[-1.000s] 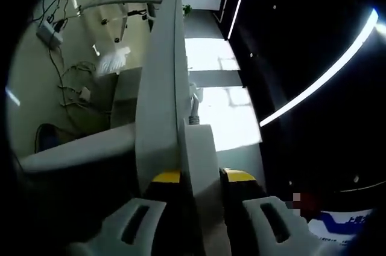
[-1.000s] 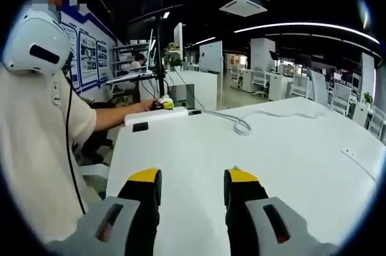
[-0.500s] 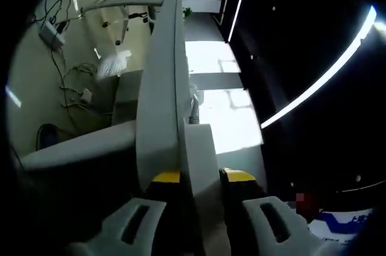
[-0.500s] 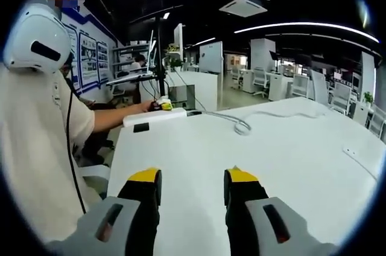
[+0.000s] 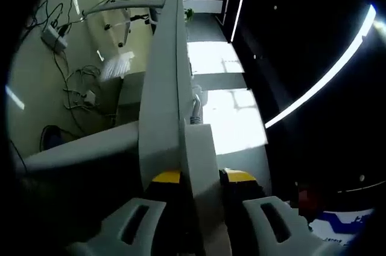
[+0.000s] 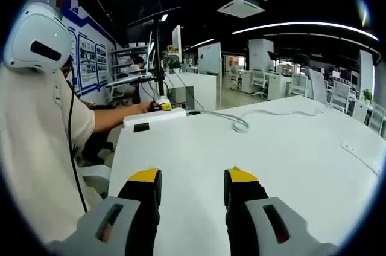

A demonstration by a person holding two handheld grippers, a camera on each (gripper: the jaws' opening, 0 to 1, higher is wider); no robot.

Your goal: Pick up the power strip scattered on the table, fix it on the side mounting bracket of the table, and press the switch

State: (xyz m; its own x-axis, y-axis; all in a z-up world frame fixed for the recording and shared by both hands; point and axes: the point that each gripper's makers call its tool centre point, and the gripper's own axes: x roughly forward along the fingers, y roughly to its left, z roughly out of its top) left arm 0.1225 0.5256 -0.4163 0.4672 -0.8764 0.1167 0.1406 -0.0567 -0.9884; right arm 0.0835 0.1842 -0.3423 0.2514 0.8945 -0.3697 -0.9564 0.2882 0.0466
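Observation:
In the left gripper view the white power strip (image 5: 202,159) lies between my left gripper's (image 5: 204,177) yellow-tipped jaws, which are shut on it. It sits pressed along the white table's edge (image 5: 161,87), and its cable end (image 5: 194,111) points away. The right gripper view has the same power strip (image 6: 155,117) at the table's far left corner, with the left gripper (image 6: 163,105) on it and a person's arm behind. A grey cable (image 6: 241,124) runs from it across the table. My right gripper (image 6: 193,186) hovers open above the white tabletop (image 6: 199,147), holding nothing.
A small black piece (image 6: 141,127) lies on the table just in front of the strip. A person in a beige shirt (image 6: 36,141) stands close at the table's left side. A thin white item (image 6: 356,150) lies near the right edge. Desks and chairs stand beyond.
The left gripper's view has shifted slightly along the table edge, with the strip still held. The right gripper has stayed put.

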